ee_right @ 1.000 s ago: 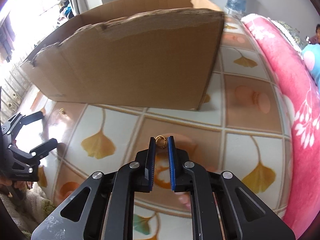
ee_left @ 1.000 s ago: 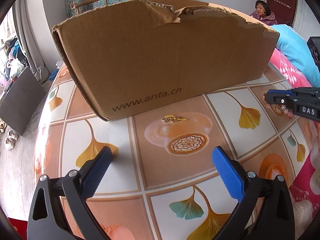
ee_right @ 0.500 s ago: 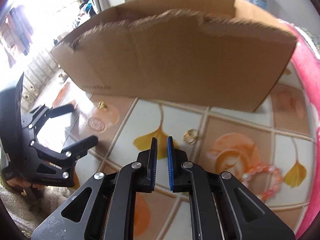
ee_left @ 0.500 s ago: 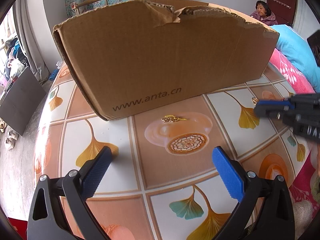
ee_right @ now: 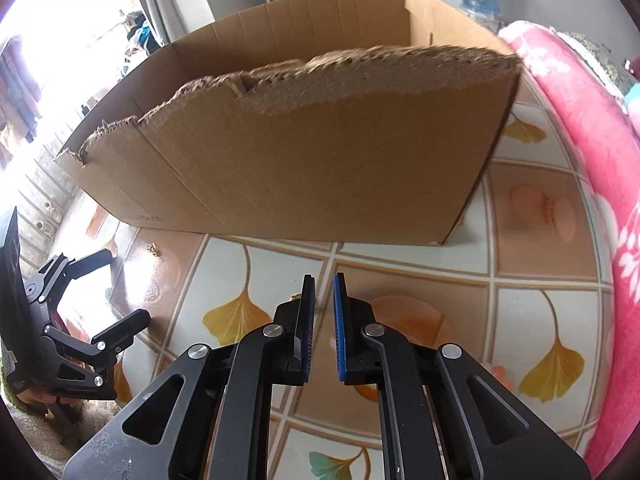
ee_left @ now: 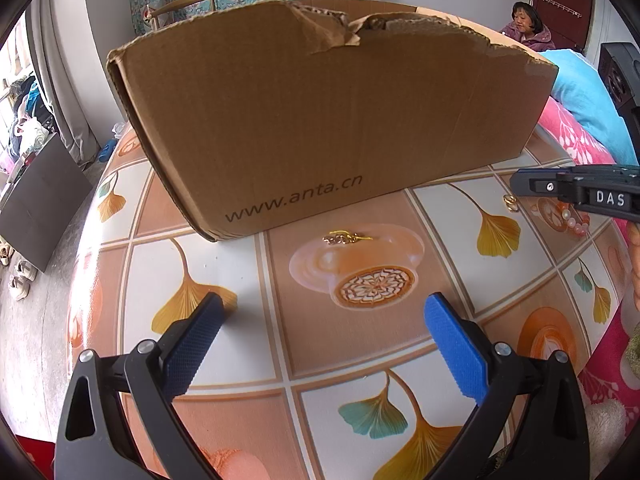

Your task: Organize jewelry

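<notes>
A gold chain piece (ee_left: 346, 237) lies on the table just in front of the open cardboard box (ee_left: 320, 120). It also shows in the right wrist view (ee_right: 153, 249). My left gripper (ee_left: 320, 340) is open and empty, short of the chain. A gold ring (ee_left: 511, 201) and a pink bead bracelet (ee_left: 576, 222) lie at the right, under my right gripper (ee_left: 520, 184). In the right wrist view my right gripper (ee_right: 323, 320) has its jaws nearly closed with a narrow gap and nothing between them. The box (ee_right: 300, 152) stands just beyond it.
The table (ee_left: 280, 340) has a tiled ginkgo-leaf cloth. A pink blanket (ee_right: 592, 160) lies along the right side. A person sits at the far right of the room. A water jug and a chair stand behind the box.
The right gripper let the gold ring down on the table, then swung left and back to the right. Its jaws have opened slightly. The left gripper has not moved.
</notes>
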### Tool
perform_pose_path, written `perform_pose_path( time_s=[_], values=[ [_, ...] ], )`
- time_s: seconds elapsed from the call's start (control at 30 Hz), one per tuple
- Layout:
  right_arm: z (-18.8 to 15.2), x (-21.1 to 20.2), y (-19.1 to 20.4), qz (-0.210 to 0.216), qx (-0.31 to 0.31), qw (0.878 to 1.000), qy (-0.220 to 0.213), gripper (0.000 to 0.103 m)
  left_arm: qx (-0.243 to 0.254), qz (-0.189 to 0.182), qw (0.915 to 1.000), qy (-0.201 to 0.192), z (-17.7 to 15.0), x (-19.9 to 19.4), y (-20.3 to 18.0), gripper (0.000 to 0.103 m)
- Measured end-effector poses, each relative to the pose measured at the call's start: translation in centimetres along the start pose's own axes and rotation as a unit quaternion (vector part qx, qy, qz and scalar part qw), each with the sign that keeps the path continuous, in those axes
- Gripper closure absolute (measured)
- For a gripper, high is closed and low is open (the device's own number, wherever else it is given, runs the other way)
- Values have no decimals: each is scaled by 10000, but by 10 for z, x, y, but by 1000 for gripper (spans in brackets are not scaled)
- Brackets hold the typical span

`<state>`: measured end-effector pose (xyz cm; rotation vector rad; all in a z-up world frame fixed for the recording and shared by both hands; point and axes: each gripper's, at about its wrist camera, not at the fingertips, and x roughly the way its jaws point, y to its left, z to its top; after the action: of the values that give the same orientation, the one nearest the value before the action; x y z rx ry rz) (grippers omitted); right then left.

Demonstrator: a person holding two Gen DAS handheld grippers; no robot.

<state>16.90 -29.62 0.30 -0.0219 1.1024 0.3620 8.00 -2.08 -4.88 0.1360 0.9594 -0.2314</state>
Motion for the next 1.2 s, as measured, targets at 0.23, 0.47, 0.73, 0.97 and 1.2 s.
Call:
perform_pose_path(
  time_s=[0.23,0.47,0.73,0.97,1.2],
  values=[
    [-3,5,18,162,-198,9996,78,99,-3,1,10000,-4,0,0,0,4],
    [-17,2,57,507,-308,9981,151,99,0,8,10000,-4,0,0,0,4],
    [-19,-9,64,714,-217,9972,-28,95,3,8,10000,-7,0,0,0,4],
    [-40,-34,50,521,-43,9986,-62,93,-6,11,10000,-22,-1,0,0,4],
    [-34,-6,76,365,-576,9977,-45,92,6,2,10000,4,0,0,0,4]
  ],
)
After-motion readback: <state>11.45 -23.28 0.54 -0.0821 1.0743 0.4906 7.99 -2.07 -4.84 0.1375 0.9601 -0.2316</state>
